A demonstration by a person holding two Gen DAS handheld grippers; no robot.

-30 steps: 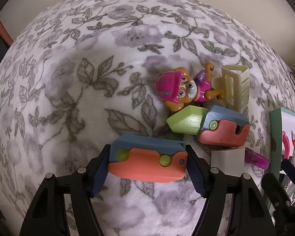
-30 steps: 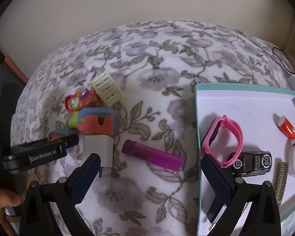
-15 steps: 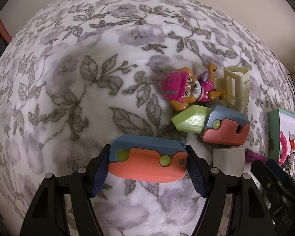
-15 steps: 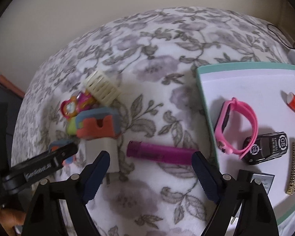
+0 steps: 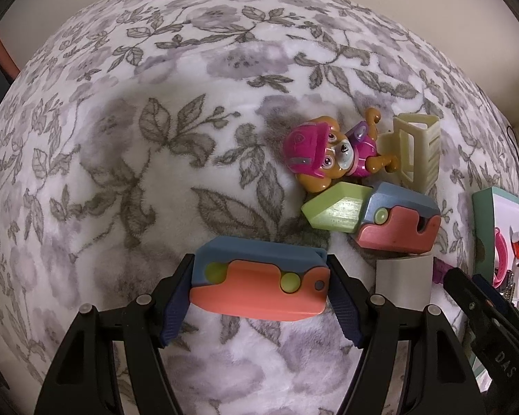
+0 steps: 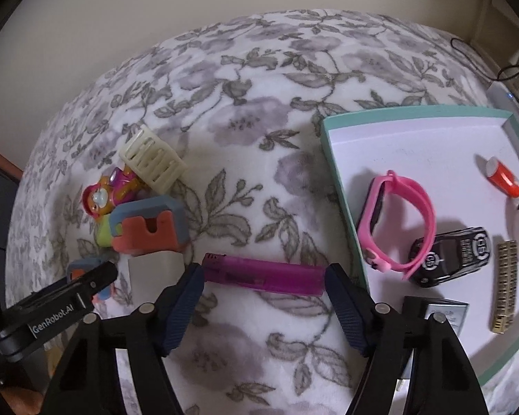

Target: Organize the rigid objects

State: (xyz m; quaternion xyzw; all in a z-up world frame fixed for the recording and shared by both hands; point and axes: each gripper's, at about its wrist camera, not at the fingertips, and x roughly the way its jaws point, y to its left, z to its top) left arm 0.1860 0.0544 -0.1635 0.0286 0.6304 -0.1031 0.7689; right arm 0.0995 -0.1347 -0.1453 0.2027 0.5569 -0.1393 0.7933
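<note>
My left gripper (image 5: 259, 294) is shut on a blue-and-orange folding toy (image 5: 259, 278), holding it by both ends over the floral blanket. My right gripper (image 6: 264, 290) is open, its pads at either end of a purple lighter (image 6: 264, 275) lying on the blanket; I cannot tell if they touch it. A second blue-and-orange toy with a green blade (image 5: 373, 219), a pink puppy figure (image 5: 328, 154), a cream slatted clip (image 5: 417, 150) and a white block (image 5: 403, 282) lie clustered to the right of the left gripper. A teal-rimmed white tray (image 6: 342, 173) lies to the right of the lighter.
The tray holds a pink wristband (image 6: 398, 224), a black toy car (image 6: 453, 256), an orange-and-white item (image 6: 505, 176), a gold strip (image 6: 505, 285) and a small grey card (image 6: 446, 314). Cables and a wall (image 6: 508, 65) lie beyond the blanket's far right.
My right gripper has moved forward and narrowed until its pads flank the purple lighter. My left gripper keeps hold of the folding toy and has shifted slightly left.
</note>
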